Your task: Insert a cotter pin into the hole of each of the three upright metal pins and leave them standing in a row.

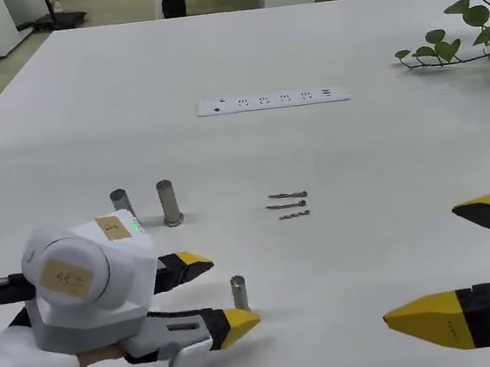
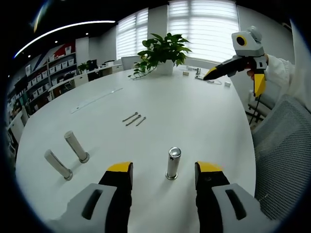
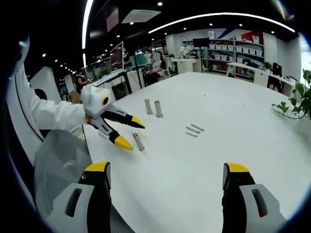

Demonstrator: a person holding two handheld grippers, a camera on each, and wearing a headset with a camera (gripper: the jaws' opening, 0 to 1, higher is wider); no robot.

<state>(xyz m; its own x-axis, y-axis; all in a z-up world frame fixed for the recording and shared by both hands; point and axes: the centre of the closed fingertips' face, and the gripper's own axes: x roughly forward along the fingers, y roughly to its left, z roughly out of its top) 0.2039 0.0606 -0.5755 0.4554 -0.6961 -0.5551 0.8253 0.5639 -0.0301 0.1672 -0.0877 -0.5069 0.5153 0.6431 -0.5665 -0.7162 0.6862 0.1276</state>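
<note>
Three grey metal pins stand upright on the white table: two side by side at the left (image 1: 121, 201) (image 1: 169, 203) and a shorter-looking one (image 1: 238, 292) nearer me. My left gripper (image 1: 213, 292) is open, its yellow tips on either side of that near pin (image 2: 172, 163) without touching it. Three small cotter pins (image 1: 288, 205) lie in a loose group mid-table, also in the left gripper view (image 2: 134, 118). My right gripper (image 1: 466, 260) is open at the lower right, holding nothing. The near pin (image 3: 138, 141) and left gripper (image 3: 127, 132) show in the right gripper view.
A white power strip (image 1: 273, 101) lies further back on the table. A green plant's leaves (image 1: 467, 34) reach in at the far right. The table's far edge gives onto an office floor with chairs.
</note>
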